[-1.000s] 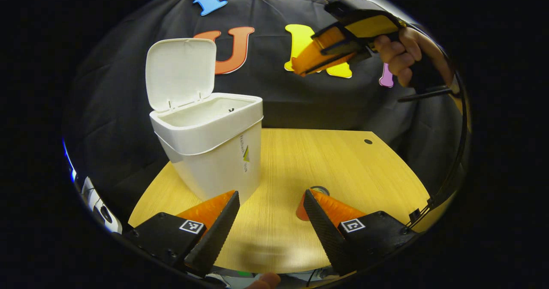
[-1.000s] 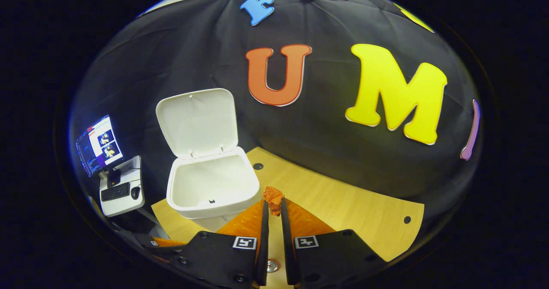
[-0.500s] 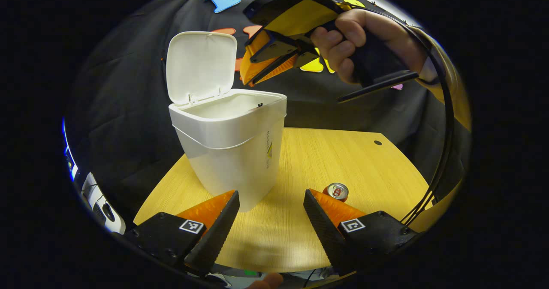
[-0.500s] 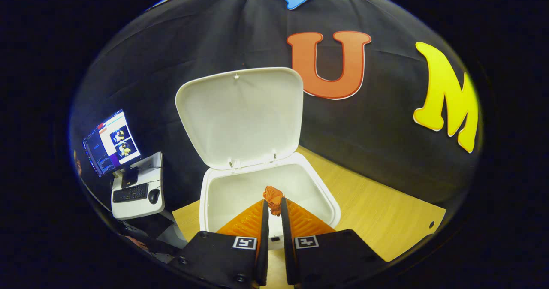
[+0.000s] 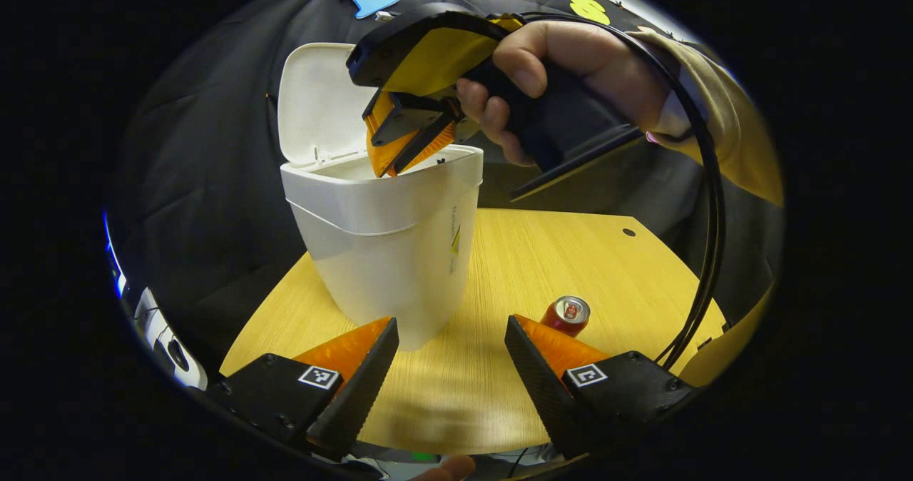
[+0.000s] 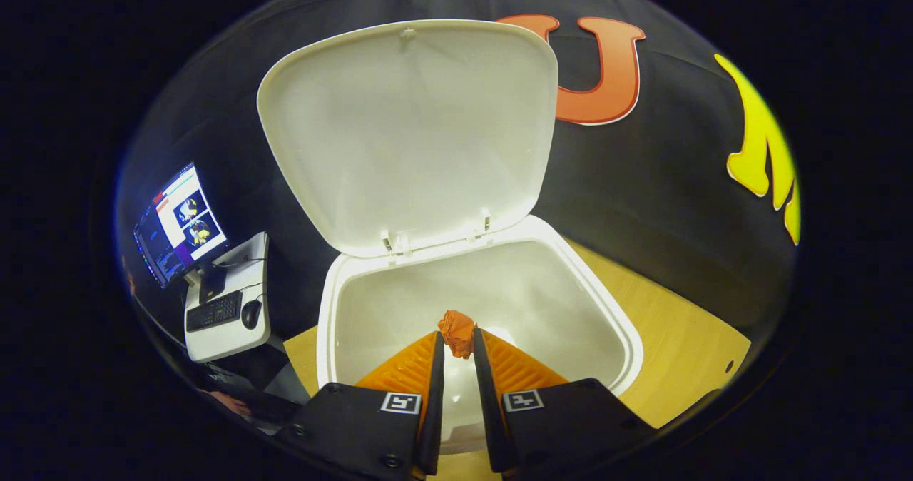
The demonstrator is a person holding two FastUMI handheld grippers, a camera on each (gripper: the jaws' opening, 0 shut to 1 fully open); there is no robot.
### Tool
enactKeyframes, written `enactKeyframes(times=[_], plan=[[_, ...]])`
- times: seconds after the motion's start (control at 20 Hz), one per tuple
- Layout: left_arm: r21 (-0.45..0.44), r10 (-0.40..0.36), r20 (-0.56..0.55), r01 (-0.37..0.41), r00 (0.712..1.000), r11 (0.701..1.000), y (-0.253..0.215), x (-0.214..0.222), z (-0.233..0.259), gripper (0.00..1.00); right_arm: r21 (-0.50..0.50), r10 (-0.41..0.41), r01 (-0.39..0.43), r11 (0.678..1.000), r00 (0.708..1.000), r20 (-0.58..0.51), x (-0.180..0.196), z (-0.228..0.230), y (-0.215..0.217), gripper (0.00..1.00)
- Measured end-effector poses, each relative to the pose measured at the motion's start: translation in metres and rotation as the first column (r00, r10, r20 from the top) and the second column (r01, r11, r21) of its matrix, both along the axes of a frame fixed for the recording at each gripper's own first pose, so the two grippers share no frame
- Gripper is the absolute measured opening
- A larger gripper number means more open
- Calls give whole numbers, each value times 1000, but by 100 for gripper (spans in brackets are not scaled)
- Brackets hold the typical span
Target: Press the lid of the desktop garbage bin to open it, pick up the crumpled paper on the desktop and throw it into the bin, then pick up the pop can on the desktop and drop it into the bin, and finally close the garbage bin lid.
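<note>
A: The crumpled paper (image 6: 456, 332) is pinched at the very tips of the right gripper (image 6: 457, 345), a small orange wad hanging over the open mouth of the bin (image 6: 476, 302). Both fingers are pressing on it, clenched tight.

B: And from the left gripper view, that right gripper (image 5: 394, 160) is angled down with its tips just at the bin (image 5: 389, 231) rim. The drop looks lined up.

A: Lined up, but the risks are real. The wad is light and gripped only by its edge, so on release I'd judge it could cling to one finger instead of falling.

B: The lid (image 6: 406, 128) stands upright on the far side, close above the tips. Lift out carelessly and the gripper could knock it, maybe swinging it down early.

A: Or catch the near rim and shove the bin, which looks light and stands free on the worktop (image 5: 570, 267).

B: The left gripper (image 5: 449, 363)?

A: Wide open, holding nothing, hovering low over the near worktop. The pop can (image 5: 565, 314) stands upright to the right of the bin, just beyond the left gripper's right finger. A careless sweep could tip it.

B: And it would roll.
</note>
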State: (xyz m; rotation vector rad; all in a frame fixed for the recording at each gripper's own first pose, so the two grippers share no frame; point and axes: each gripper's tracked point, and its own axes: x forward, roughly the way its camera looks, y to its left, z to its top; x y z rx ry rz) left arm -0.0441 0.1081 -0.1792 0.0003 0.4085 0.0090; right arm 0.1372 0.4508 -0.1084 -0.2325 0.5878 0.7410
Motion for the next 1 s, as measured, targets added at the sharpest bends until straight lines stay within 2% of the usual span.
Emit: enactKeyframes(times=[0.05, 0.1, 0.2, 0.25, 0.4, 0.65, 0.75, 0.95, 1.0], plan=[[-7, 2, 3, -2, 1000, 1000, 1, 0, -1, 99, -2, 6, -6, 1000, 1000, 8, -1, 0, 0, 35], [-23, -2, 1, 2, 1000, 1000, 0, 1, -3, 99, -3, 10, -10, 1000, 1000, 12, -1, 2, -1, 37], [-45, -6, -16, 5, 1000, 999, -2, 1, -8, 99, 8, 18, -18, 1000, 999, 27, -2, 9, 0, 58], [-47, -9, -17, 8, 1000, 999, -3, 2, -9, 99, 18, 20, -21, 1000, 999, 36, -6, 15, 0, 74], [-30, -32, -14, 32, 999, 999, -8, 2, -5, 99, 39, 41, -44, 998, 996, 76, -11, 30, 0, 77], [-18, -76, -13, 76, 997, 997, -27, 5, -3, 99, 151, 62, -84, 985, 987, 147, -26, 75, -9, 88], [-8, -92, -10, 91, 996, 996, -34, 7, -2, 99, 155, 34, -62, 986, 984, 175, -24, 86, -27, 89], [39, -119, -6, 119, 993, 992, -48, 10, 2, 99, 191, -90, 37, 981, 958, 273, -9, 121, -88, 90], [40, -126, -7, 126, 992, 991, -48, 11, -1, 99, 195, -120, 66, 979, 951, 284, -6, 126, -108, 93]])
